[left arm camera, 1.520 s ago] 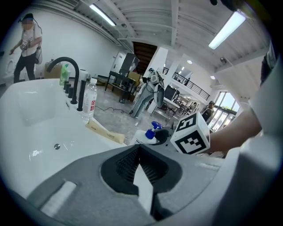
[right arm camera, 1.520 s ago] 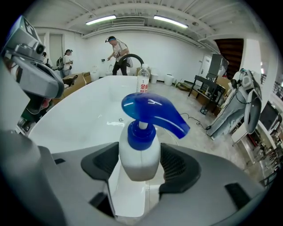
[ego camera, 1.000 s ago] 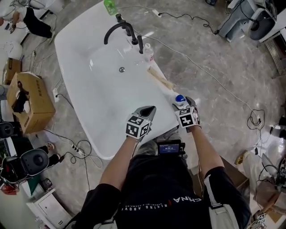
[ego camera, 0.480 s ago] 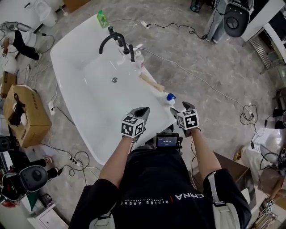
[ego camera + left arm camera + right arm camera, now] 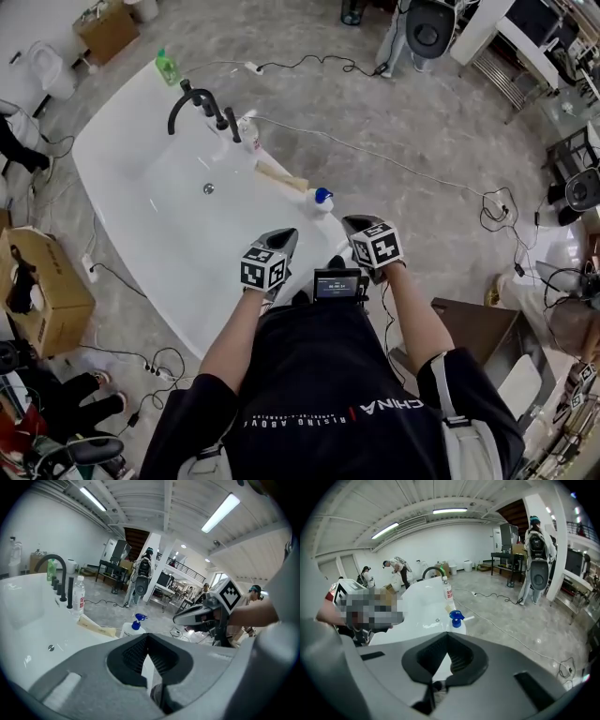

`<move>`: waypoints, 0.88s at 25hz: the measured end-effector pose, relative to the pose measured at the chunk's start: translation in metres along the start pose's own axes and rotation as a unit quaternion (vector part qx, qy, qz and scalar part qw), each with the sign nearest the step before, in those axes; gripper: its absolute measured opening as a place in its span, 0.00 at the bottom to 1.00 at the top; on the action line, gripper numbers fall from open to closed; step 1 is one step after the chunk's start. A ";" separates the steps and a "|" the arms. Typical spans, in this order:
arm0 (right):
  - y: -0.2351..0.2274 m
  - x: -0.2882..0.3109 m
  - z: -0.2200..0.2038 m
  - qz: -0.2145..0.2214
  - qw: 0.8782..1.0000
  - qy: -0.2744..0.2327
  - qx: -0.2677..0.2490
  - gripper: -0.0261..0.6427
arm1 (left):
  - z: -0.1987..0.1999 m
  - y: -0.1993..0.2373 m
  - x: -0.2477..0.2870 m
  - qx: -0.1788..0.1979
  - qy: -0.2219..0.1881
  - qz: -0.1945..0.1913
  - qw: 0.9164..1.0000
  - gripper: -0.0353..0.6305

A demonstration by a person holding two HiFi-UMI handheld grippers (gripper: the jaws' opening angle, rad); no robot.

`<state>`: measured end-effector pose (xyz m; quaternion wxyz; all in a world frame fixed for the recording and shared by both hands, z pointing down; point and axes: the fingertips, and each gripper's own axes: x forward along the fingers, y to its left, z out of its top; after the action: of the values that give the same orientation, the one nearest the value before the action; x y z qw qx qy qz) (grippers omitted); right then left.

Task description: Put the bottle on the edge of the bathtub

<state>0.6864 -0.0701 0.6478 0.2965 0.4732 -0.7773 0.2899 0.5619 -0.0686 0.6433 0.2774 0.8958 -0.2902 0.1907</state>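
Bottle (image 5: 322, 200) with a blue cap is standing upright on the rim of the bathtub (image 5: 187, 234). Just short of it, the left hand-held gripper (image 5: 284, 237) is hovering with jaws together and empty. The right hand-held gripper (image 5: 354, 227) is closing its jaws on nothing.

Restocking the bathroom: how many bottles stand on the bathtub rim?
3: a green bottle at the far end, a clear bottle beside the black faucet, and a blue-topped spray bottle toward the near end. None appears hidden.
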 end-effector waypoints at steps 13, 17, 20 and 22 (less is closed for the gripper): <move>0.011 -0.020 0.006 -0.015 0.998 -0.006 -0.060 0.05 | 0.004 -0.030 0.009 0.026 -0.002 -0.023 0.999 0.07; 0.014 -0.017 0.005 -0.013 0.997 0.005 -0.075 0.05 | 0.008 -0.029 0.008 0.016 -0.014 -0.031 0.999 0.07; 0.015 -0.017 0.011 -0.014 0.996 -0.008 -0.090 0.05 | 0.009 -0.033 0.009 0.024 -0.015 -0.031 0.999 0.07; 0.016 -0.017 0.013 -0.012 0.995 -0.008 -0.095 0.05 | 0.009 -0.034 0.010 0.028 -0.014 -0.028 0.999 0.07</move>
<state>0.6763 -0.0641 0.6236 0.3374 0.4548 -0.7976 0.2076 0.5921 -0.0550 0.6281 0.2532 0.9135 -0.2636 0.1786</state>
